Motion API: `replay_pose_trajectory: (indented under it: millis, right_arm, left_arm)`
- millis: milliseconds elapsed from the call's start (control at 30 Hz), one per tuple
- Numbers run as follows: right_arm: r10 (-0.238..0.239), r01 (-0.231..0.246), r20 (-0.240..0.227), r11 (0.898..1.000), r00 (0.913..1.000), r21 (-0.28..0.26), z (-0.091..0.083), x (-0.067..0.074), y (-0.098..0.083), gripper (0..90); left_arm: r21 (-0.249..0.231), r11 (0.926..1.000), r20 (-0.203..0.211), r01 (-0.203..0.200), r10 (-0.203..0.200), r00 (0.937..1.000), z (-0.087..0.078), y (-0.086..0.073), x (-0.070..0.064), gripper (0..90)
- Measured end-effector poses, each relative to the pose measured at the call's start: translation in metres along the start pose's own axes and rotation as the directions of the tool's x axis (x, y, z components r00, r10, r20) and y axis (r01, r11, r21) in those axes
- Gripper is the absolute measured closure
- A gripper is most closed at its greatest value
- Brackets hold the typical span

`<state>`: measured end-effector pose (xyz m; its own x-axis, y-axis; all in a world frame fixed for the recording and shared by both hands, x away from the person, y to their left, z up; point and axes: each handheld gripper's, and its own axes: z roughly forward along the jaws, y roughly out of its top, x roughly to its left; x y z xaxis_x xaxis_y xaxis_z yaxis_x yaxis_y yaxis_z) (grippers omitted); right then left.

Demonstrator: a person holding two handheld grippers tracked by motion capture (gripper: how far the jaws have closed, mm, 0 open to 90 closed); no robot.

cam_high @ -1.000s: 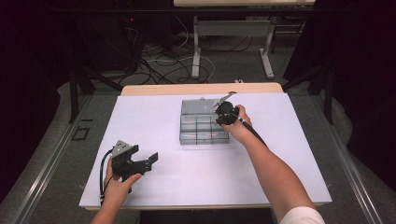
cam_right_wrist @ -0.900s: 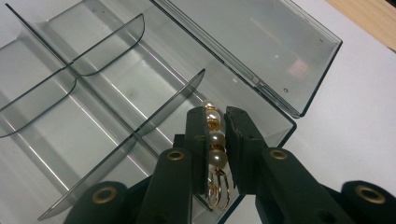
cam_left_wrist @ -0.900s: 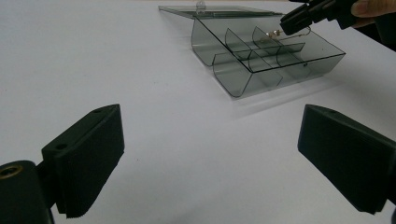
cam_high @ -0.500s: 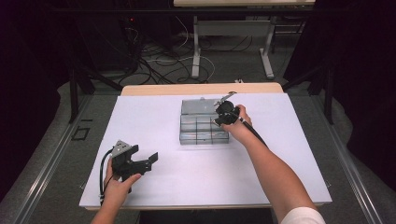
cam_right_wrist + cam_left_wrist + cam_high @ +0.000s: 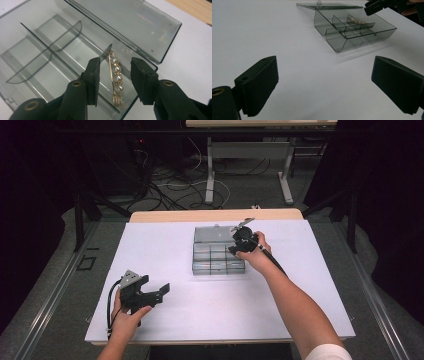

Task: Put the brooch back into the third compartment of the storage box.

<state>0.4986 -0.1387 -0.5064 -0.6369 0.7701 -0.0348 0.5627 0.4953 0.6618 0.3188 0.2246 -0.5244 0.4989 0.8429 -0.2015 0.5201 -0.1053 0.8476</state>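
One pearl brooch (image 5: 116,80), a gold pin strung with four pearls, lies on the floor of a corner compartment of the clear organiser box (image 5: 218,258), directly between the two jaws of the right gripper (image 5: 113,75) and touching neither. Those jaws have just been opening and now stand narrowly apart, with a gap on each side of the pin, so the brooch rests freely in the box and nothing is held. This looks like the release that ends a placing step. To do it well, the jaws should spread a little further, then lift straight out along their own line, so that no pad drags the pin's clasp or knocks the thin divider just beside the inner jaw. The box's hinged lid (image 5: 130,25) lies flat open beyond the jaw tips and needs no clearing.

The left gripper (image 5: 324,85) rests low over the white table (image 5: 165,240), well apart from the box, its jaws wide and empty, with the box ahead of them and a little to one side.

Count: one brooch, one box with several compartments, two grippers.
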Motion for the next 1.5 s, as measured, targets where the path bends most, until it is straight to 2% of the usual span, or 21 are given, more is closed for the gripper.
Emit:
replay_pose_trajectory:
  millis: [133,167,300,333,467,500,533,633,667,700,767,867,900,933,967,1267,1333,1500]
  right_arm:
    - [0.002,-0.002,-0.002,0.999,1.0000,-0.039,-0.002,0.004,0.002,55.9]
    - [-0.014,0.013,-0.005,1.000,0.9999,-0.028,-0.003,0.004,0.002,55.5]
    - [-0.027,0.026,-0.018,0.999,0.9995,-0.035,-0.007,0.007,0.003,54.3]
    - [0.001,-0.003,-0.037,0.999,0.9993,-0.044,-0.008,0.010,0.003,54.2]
    - [-0.005,0.001,-0.061,0.999,0.9981,-0.052,-0.014,0.011,0.004,51.5]
    - [0.011,-0.014,-0.073,0.999,0.9973,-0.049,-0.016,0.013,0.004,51.2]
    - [0.013,-0.017,-0.067,0.998,0.9977,-0.064,-0.017,0.013,0.004,49.9]
    - [0.016,-0.020,-0.073,0.998,0.9972,-0.065,-0.024,0.016,0.004,44.1]
    - [0.015,-0.022,-0.074,0.995,0.9971,-0.094,-0.024,0.016,0.004,41.2]
    - [0.015,-0.020,-0.069,0.997,0.9975,-0.080,-0.028,0.017,0.005,38.6]
    - [0.025,-0.032,-0.073,0.994,0.9970,-0.101,-0.031,0.019,0.005,34.9]
    - [0.008,-0.016,-0.077,0.995,0.9970,-0.103,-0.037,0.021,0.006,28.2]
    - [0.018,-0.026,-0.080,0.995,0.9966,-0.101,-0.039,0.023,0.006,26.6]
    - [0.002,-0.010,-0.075,0.995,0.9972,-0.102,-0.041,0.024,0.006,24.7]
    - [0.010,-0.018,-0.073,0.995,0.9973,-0.102,-0.043,0.026,0.005,23.2]
    - [-0.017,0.008,-0.078,0.994,0.9968,-0.112,-0.065,0.037,0.002,15.1]
    - [-0.012,0.001,-0.084,0.990,0.9964,-0.139,-0.070,0.040,0.000,14.6]
    - [-0.001,-0.018,-0.117,0.987,0.9931,-0.162,-0.083,0.044,-0.007,8.2]
  left_arm:
    - [-0.003,1.0000,0.001,0.004,-0.004,1.0000,-0.001,0.000,0.000,7.3]
    - [-0.002,1.0000,0.000,0.003,-0.003,1.0000,0.000,0.000,0.000,7.4]
    - [-0.002,1.0000,-0.001,0.001,-0.001,1.0000,0.000,0.000,0.000,7.3]
    - [-0.002,1.0000,-0.001,0.000,0.000,1.0000,0.000,0.000,0.000,7.4]
    - [-0.003,1.0000,-0.001,0.000,0.000,1.0000,0.000,0.000,-0.001,7.4]
    - [-0.003,1.0000,-0.001,0.000,0.000,1.0000,0.000,0.000,-0.001,7.4]
    - [-0.003,1.0000,-0.001,0.001,-0.001,1.0000,0.000,0.000,-0.001,7.4]
    - [-0.004,1.0000,-0.001,-0.005,0.005,1.0000,0.000,0.000,0.000,7.4]
    - [-0.003,1.0000,-0.001,-0.004,0.004,1.0000,0.000,0.000,0.000,7.4]
    - [-0.003,1.0000,-0.001,-0.004,0.004,1.0000,0.000,0.000,0.000,7.4]
    - [-0.003,1.0000,-0.001,-0.004,0.004,1.0000,0.001,0.000,-0.001,7.4]
    - [-0.002,1.0000,-0.001,-0.005,0.005,1.0000,0.001,0.000,-0.001,7.4]
    - [-0.003,1.0000,0.000,-0.005,0.005,1.0000,0.001,0.000,-0.001,7.4]
    - [-0.002,1.0000,-0.001,-0.005,0.005,1.0000,0.001,0.000,-0.001,7.4]
    - [-0.002,1.0000,0.000,-0.005,0.005,1.0000,0.001,0.000,-0.001,7.4]
    - [-0.002,1.0000,-0.001,-0.001,0.001,1.0000,0.001,0.000,-0.001,7.4]
    - [-0.002,1.0000,-0.001,-0.001,0.001,1.0000,0.001,0.000,-0.001,7.4]
    - [-0.003,1.0000,-0.003,0.000,0.000,1.0000,0.000,0.000,-0.001,7.4]
